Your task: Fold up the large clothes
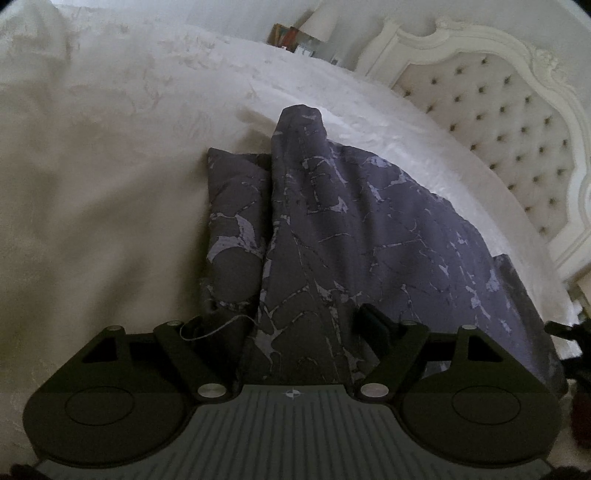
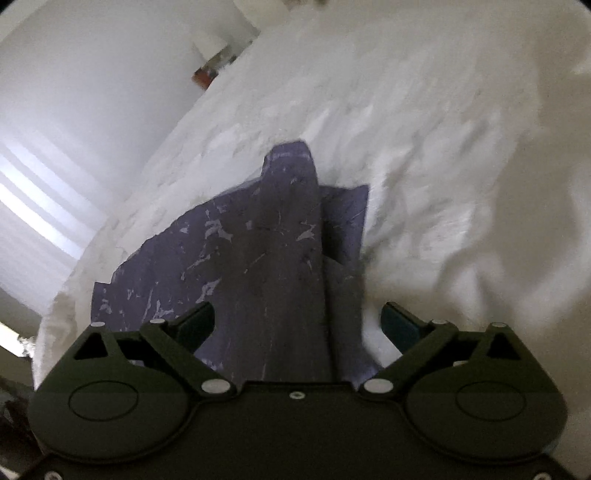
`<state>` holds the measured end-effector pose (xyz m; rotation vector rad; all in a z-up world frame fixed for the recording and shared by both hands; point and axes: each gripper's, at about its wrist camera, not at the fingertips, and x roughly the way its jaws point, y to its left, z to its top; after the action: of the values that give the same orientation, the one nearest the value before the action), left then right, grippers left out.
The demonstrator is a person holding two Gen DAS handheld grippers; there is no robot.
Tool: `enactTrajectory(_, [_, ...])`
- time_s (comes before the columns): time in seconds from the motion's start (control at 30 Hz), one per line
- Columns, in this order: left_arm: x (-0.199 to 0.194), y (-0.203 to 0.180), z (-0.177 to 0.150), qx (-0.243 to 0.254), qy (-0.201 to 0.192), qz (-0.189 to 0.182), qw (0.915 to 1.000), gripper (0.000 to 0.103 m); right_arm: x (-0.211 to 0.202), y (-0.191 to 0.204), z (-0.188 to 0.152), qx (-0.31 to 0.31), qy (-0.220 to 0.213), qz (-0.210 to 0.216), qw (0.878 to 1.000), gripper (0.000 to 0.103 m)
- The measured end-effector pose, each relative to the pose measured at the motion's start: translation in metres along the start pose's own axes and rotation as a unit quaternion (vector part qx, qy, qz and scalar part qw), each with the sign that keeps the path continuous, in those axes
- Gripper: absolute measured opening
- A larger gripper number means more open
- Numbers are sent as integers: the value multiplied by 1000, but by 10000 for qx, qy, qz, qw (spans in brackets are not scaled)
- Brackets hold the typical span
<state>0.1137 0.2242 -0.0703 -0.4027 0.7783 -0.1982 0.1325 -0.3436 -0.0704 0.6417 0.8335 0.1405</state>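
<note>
A large dark grey-purple garment with a pale cracked pattern (image 1: 332, 229) lies on a white bed, folded lengthwise, with a raised fold running away from me. My left gripper (image 1: 284, 325) stands wide open, with the near end of the cloth between its jaws. In the right wrist view the same garment (image 2: 258, 243) lies between my right gripper's (image 2: 299, 321) open jaws. This view is motion-blurred. A loose thread (image 1: 210, 328) hangs by the left finger.
The white textured bedspread (image 1: 110, 166) surrounds the garment. A tufted white headboard (image 1: 498, 129) stands at the right in the left wrist view. A bedside lamp and books (image 1: 306, 33) are beyond the bed. A bright window (image 2: 37, 199) is at the left.
</note>
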Motion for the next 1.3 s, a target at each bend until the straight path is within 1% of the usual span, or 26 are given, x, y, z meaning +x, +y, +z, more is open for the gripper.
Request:
enactTrajectory(0.1, [0,0,0,12,-12,-4,10000,80,19,-1,-1,-54,92,151,9998,99])
enactTrajectory(0.13, [0,0,0,27,-13,-19,10000,83,24,0,-2,-91,121,209,9997,103])
enactTrajectory(0.17, [1,-1,0,61,-5,-51,10000,85,28,0,-4,-128,137,242,9995,103])
enactTrajectory(0.2, [2,-3,-1,133,10,-88,9999,90,32,1,-6,-174,131,235,9995,103])
enactTrajectory(0.27, [4,-7,-2,265,10,-90,9996,97,36,5,-11,-380,93,142,9991,103])
enactTrajectory(0.3, [6,-9,-3,327,11,-107,9994,103,34,6,-14,-520,54,126,9986,103])
enactTrajectory(0.33, [8,-11,-4,384,28,-126,9992,103,35,7,-17,-648,2,113,9978,103])
enactTrajectory(0.4, [9,-15,-4,491,35,-18,9988,103,35,9,-22,-777,-84,94,9969,103])
enactTrajectory(0.53, [6,-15,-2,435,86,-5,9990,103,32,9,-22,-774,-122,109,9969,103])
enactTrajectory(0.6, [0,-16,2,366,125,123,9992,102,32,9,-23,-765,-135,128,9969,103])
enactTrajectory(0.67, [-12,-21,3,321,-24,284,9991,102,32,9,-22,-768,-139,125,9969,103])
enactTrajectory(0.77, [-40,-38,4,411,-429,526,9968,102,32,9,-23,-765,-135,118,9969,103])
enactTrajectory(0.8, [-50,-49,4,541,-579,622,9949,102,31,8,-23,-766,-131,117,9969,103])
enactTrajectory(0.87, [-65,-70,5,875,-843,698,9901,102,31,8,-22,-768,-124,112,9969,103])
enactTrajectory(0.93, [-74,-94,9,1235,-1054,703,9842,102,31,8,-22,-766,-116,101,9969,103])
enactTrajectory(1.0, [-76,-121,13,1643,-1251,670,9762,102,31,8,-22,-763,-107,95,9970,103])
enactTrajectory(1.1, [-66,-156,15,2049,-1415,688,9661,102,31,8,-22,-756,-95,89,9971,103])
enactTrajectory(1.17, [-56,-176,15,2150,-1511,813,9614,102,31,9,-21,-756,-86,79,9971,103])
enactTrajectory(1.2, [-48,-186,16,2189,-1493,907,9600,102,31,9,-21,-753,-82,78,9971,103])
enactTrajectory(1.23, [-38,-196,18,2258,-1410,927,9595,100,31,9,-21,-750,-79,78,9971,103])
enactTrajectory(1.27, [-30,-198,19,2319,-1308,849,9602,97,31,8,-21,-750,-74,79,9971,103])
enactTrajectory(1.3, [-19,-205,22,2346,-1165,759,9621,82,31,9,-21,-751,-75,77,9971,103])
